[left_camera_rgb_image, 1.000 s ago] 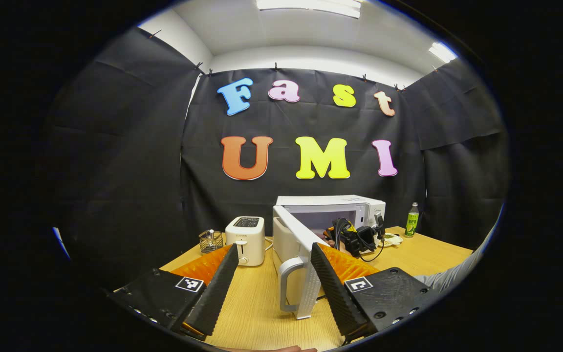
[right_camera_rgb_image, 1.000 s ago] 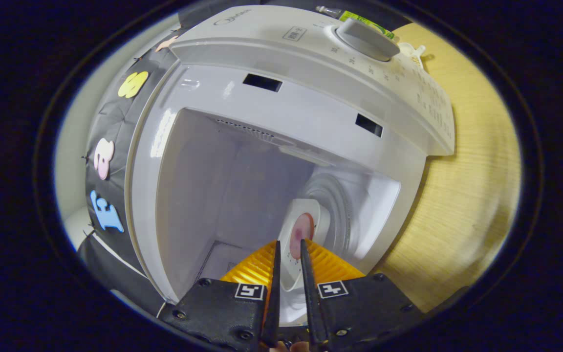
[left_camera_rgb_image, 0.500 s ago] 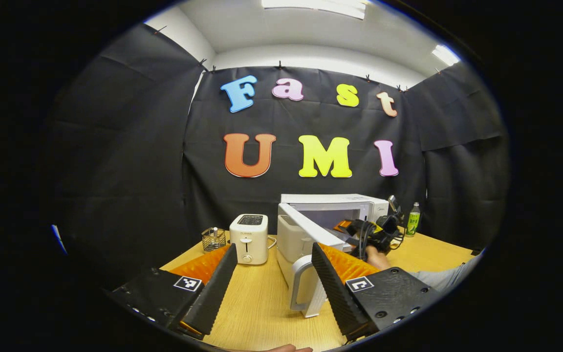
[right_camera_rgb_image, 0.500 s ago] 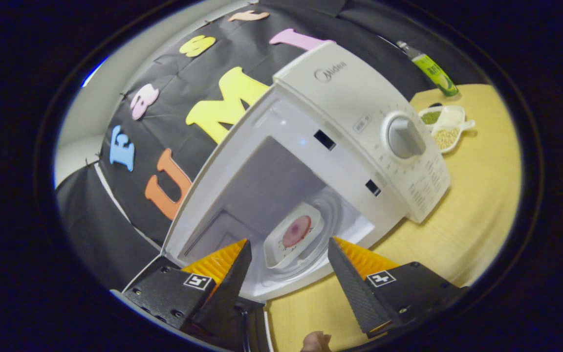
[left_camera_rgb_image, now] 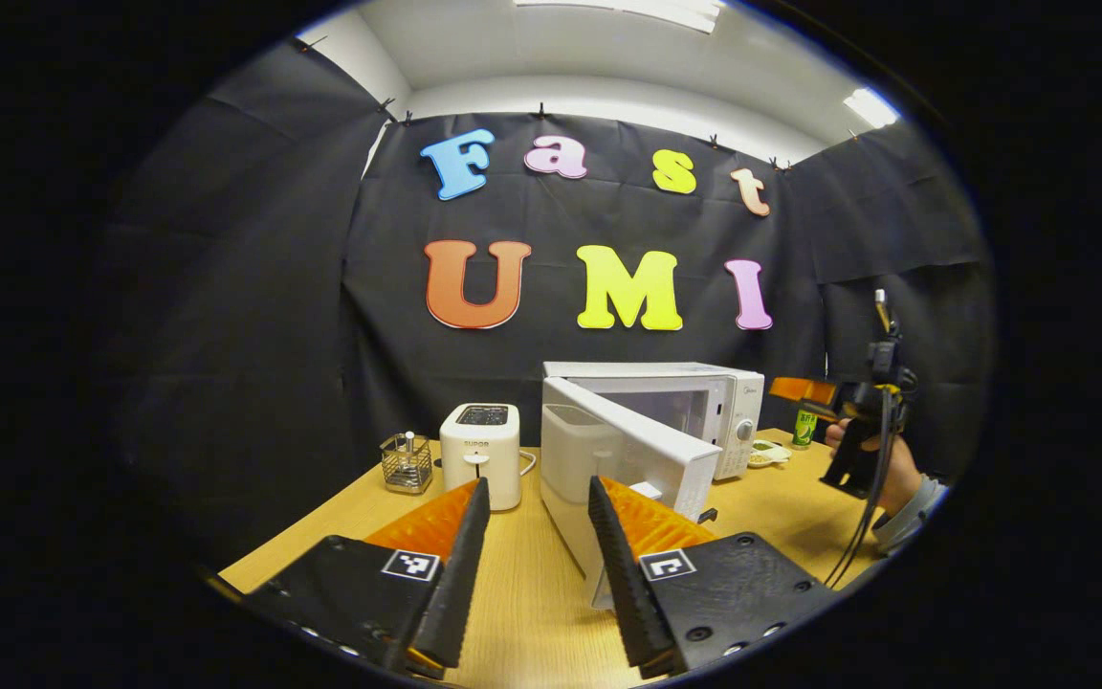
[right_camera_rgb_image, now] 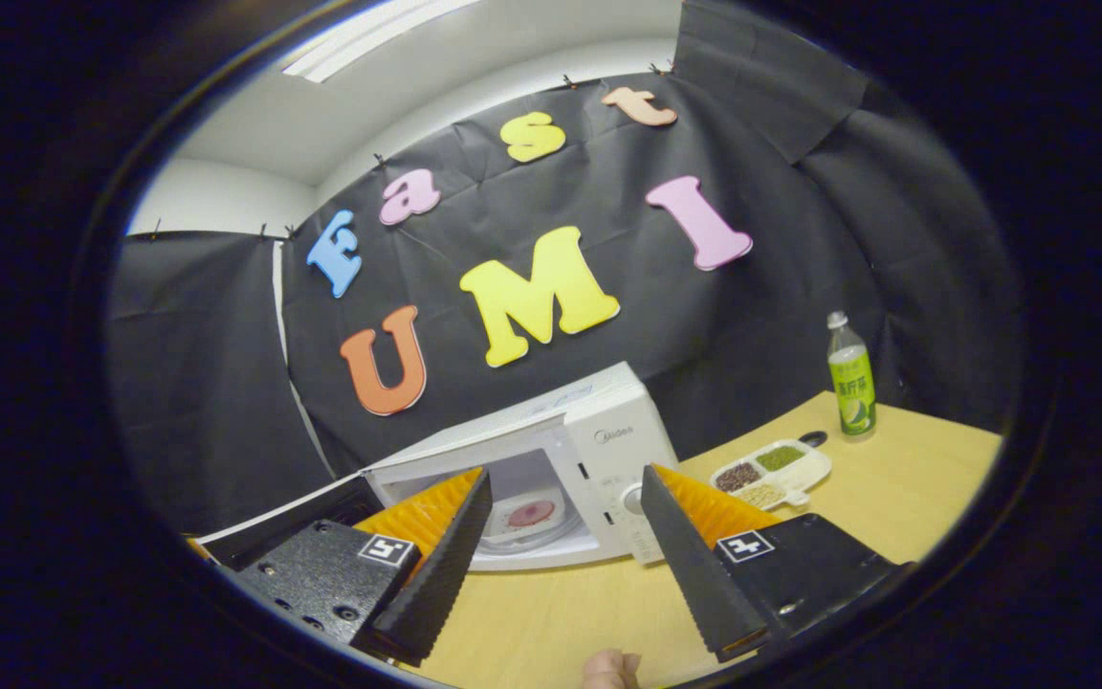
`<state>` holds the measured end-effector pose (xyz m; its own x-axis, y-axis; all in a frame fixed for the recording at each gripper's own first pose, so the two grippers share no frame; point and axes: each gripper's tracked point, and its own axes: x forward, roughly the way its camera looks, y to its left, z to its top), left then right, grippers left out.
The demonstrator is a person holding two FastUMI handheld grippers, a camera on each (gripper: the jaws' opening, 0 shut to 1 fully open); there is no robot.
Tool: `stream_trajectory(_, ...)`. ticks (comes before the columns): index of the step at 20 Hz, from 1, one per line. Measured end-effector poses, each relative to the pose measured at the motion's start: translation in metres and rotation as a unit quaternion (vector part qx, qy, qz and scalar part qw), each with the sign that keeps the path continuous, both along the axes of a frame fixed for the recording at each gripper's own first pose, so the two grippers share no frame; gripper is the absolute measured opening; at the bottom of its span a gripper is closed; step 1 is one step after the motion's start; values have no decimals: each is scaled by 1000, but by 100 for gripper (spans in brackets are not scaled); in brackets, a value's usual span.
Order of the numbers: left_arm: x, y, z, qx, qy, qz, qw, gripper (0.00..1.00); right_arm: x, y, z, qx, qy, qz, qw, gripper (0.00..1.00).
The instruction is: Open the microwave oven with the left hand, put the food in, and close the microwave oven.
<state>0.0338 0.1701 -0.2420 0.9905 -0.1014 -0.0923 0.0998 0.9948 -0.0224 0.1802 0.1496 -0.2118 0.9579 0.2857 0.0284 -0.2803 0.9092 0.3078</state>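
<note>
Left tool (left_camera_rgb_image: 532, 565): its fingers are standing apart with nothing between them, hanging low over the worktop (left_camera_rgb_image: 522, 612); the edge of the microwave door (left_camera_rgb_image: 632, 459) is sitting just beyond its right finger, and I cannot tell whether the two are touching.

Right tool (right_camera_rgb_image: 561, 560): its fingers are spread wide and carrying nothing, hovering above the worktop and facing the oven's open front. In the left gripper view the same tool (left_camera_rgb_image: 814, 402) is showing well to the right of the oven, raised above the worktop, with a hand (left_camera_rgb_image: 886, 469) and a grey sleeve behind it and a cable hanging down.

Microwave oven (right_camera_rgb_image: 608, 435): it is sitting on the worktop against the black wall, with its dial panel on the right side.

Microwave door: it is standing open, swung out on the left hinge toward the left tool.

Food (right_camera_rgb_image: 532, 512): a reddish round piece is lying on a white plate (right_camera_rgb_image: 513, 526) inside the oven cavity, on the turntable.

Toaster (left_camera_rgb_image: 482, 459): it is standing upright just left of the oven.

Wire basket (left_camera_rgb_image: 407, 464): it is sitting left of the toaster.

Divided dish (right_camera_rgb_image: 769, 474): it is lying on the worktop right of the oven, holding dark, green and pale grains in separate sections.

Green bottle (right_camera_rgb_image: 850, 378): it is standing upright behind the dish, near the wall.
</note>
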Motion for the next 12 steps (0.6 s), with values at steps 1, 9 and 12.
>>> stream_trajectory(1, 4, -1, -7, -2, 6, -5, 1000, 33, -12, -17, 9, -9, -10, -9, 1000, 99)
stream_trajectory(9, 32, -28, -50, -16, 28, -88, 996, 2, -111, -81, 60, -53, -69, 22, 996, 99)
stream_trajectory(12, 34, -42, -51, -17, 17, -107, 994, 1, -143, -97, 56, -73, -59, 29, 995, 99)
